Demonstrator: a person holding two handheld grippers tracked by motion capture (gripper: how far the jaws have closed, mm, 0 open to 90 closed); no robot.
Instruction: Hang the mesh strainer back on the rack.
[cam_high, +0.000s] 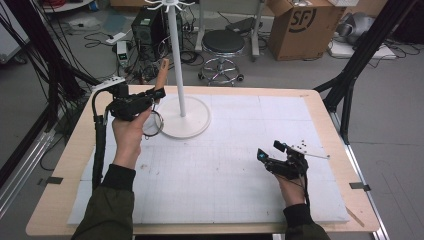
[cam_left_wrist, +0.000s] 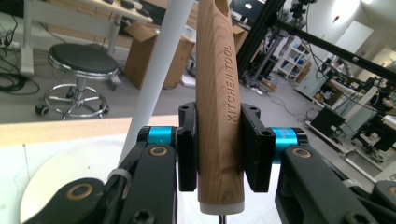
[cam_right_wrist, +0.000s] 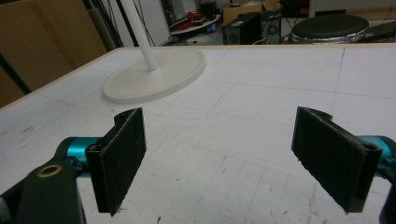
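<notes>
The left tongs (cam_left_wrist: 219, 154) are clamping a wooden handle (cam_left_wrist: 219, 93), its metal end probably a whisk (cam_high: 152, 124), beside the white stand (cam_high: 182, 117); the right tongs (cam_right_wrist: 233, 158) are gaping empty over the counter (cam_right_wrist: 261, 93).

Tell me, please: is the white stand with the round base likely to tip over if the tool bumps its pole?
Probably not from a light bump: the white stand has a wide, flat round base lying flush on the table. Its pole is tall and thin, though, so a hard push high up could rock it.
</notes>
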